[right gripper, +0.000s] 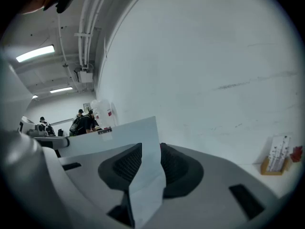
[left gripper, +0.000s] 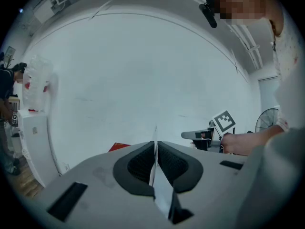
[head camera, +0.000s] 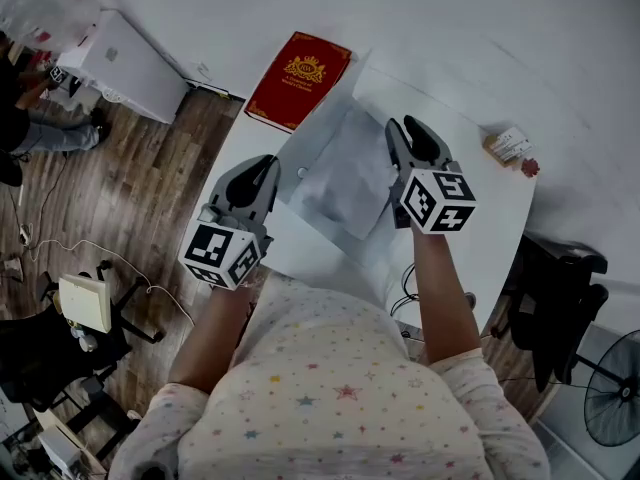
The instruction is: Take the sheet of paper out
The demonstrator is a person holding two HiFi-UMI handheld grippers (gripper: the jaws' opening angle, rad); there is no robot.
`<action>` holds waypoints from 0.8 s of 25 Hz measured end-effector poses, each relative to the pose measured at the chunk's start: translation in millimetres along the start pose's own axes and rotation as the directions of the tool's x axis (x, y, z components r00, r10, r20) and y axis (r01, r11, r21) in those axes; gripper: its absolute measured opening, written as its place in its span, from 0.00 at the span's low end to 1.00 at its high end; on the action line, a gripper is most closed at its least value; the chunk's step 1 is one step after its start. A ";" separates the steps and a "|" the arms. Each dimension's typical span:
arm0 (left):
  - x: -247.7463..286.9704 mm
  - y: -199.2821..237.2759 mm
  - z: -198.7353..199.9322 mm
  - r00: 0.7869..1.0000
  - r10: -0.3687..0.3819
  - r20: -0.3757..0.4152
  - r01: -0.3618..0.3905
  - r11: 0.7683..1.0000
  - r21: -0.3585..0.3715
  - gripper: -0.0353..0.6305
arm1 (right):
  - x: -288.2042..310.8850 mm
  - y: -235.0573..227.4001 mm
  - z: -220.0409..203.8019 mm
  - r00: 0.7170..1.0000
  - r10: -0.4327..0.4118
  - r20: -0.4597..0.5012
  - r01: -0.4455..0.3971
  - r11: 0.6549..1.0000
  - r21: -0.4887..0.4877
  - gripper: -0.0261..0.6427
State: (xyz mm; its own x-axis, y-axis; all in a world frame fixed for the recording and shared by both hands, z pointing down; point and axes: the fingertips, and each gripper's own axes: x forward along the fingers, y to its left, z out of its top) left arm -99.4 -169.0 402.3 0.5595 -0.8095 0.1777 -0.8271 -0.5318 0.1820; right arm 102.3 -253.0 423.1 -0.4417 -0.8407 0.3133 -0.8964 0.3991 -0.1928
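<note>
A pale sheet of paper (head camera: 343,173) is held above the white table (head camera: 480,203), stretched between both grippers. My left gripper (head camera: 264,171) is at its left edge, and in the left gripper view (left gripper: 156,145) the jaws are shut on a thin edge of the sheet (left gripper: 161,194), seen edge-on. My right gripper (head camera: 408,136) is at its right side. In the right gripper view (right gripper: 150,150) the jaws are shut on the white sheet (right gripper: 141,175), which folds down between them. I cannot tell whether this is a single sheet or a sheet and a sleeve.
A red book (head camera: 298,80) lies at the table's far left corner. A small card holder (head camera: 510,148) stands at the far right by the wall. A white cabinet (head camera: 125,63) is on the floor at left, and a dark chair (head camera: 555,288) and a fan (head camera: 612,388) at right.
</note>
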 end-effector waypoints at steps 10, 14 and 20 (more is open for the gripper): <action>-2.1 27.0 -2.8 0.999 0.048 0.013 -0.047 0.997 -0.067 0.09 | -26.7 -20.8 -79.8 0.985 -0.049 -0.165 0.057 0.997 0.043 0.25; -3.3 38.1 -5.5 0.998 0.070 0.009 -0.069 0.994 -0.087 0.09 | -37.6 -17.4 -111.4 0.971 -0.044 -0.235 0.059 0.997 0.057 0.26; -6.2 49.2 -10.2 0.996 0.091 0.001 -0.091 0.991 -0.100 0.09 | -53.7 -1.8 -149.3 0.945 -0.015 -0.327 0.040 0.997 0.068 0.28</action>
State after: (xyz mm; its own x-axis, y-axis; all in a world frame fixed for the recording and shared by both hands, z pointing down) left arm -143.0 -187.6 420.0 0.4815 -0.8551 0.1923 -0.8650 -0.4283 0.2612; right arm 122.0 -153.9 545.4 -0.4156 -0.6810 0.6029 -0.9087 0.3393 -0.2431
